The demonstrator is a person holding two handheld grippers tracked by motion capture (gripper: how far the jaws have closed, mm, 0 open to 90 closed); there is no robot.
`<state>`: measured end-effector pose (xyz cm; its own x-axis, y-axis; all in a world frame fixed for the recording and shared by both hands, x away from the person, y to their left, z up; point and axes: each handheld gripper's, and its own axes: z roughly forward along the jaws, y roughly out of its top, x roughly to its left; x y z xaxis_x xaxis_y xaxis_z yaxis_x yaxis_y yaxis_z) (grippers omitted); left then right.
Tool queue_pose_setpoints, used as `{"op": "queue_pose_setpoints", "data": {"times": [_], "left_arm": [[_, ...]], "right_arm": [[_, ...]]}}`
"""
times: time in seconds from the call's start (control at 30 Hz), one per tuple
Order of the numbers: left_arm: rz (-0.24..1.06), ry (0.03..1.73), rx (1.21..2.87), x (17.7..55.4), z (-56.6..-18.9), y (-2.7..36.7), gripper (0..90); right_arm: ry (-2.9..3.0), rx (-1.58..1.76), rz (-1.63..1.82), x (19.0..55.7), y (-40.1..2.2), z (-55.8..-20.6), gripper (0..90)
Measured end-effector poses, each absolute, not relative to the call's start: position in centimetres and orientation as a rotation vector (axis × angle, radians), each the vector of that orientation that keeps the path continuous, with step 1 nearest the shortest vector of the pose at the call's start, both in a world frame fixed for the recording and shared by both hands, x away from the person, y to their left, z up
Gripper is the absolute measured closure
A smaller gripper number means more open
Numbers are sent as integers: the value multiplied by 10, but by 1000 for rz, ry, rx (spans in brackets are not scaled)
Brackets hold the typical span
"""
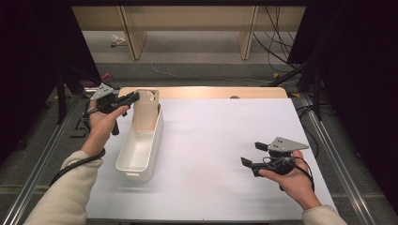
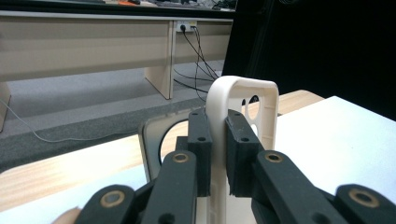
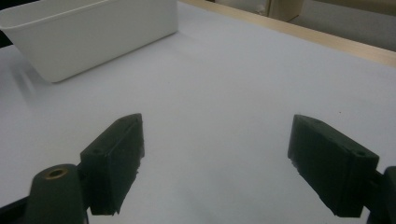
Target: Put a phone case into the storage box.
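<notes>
The left claw (image 2: 215, 140) is pinching the thin edge of a cream phone case (image 2: 243, 100), its pads pressed flat on either side of the rim, and it is holding the case upright over the far end of the white bin (image 1: 141, 145). In the high view the case (image 1: 146, 110) is standing on end with its lower edge down inside the bin, near the far wall.

The grip is sitting on a narrow, flexible rim, so the case is likely to twist or slide out between the pads if the hand tilts. Let go while it is standing this tall, it could lean on the wall and tip out over the rim onto the worktop (image 1: 216, 140), or nudge the light bin sideways.

The right claw (image 1: 256, 154) is waiting wide open and empty, well apart from the bin, hovering just above the worktop, too far off to steady anything.
</notes>
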<state>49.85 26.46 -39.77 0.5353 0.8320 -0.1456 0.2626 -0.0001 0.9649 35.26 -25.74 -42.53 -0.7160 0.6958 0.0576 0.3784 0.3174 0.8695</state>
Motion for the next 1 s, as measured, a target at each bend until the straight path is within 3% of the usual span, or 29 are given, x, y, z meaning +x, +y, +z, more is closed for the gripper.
{"op": "queue_pose_setpoints", "data": {"times": [1.0], "left_arm": [[533, 1005, 1587, 517, -420, 267, 811]], "right_arm": [[2281, 956, 1349, 354, -257, -428, 201]]}}
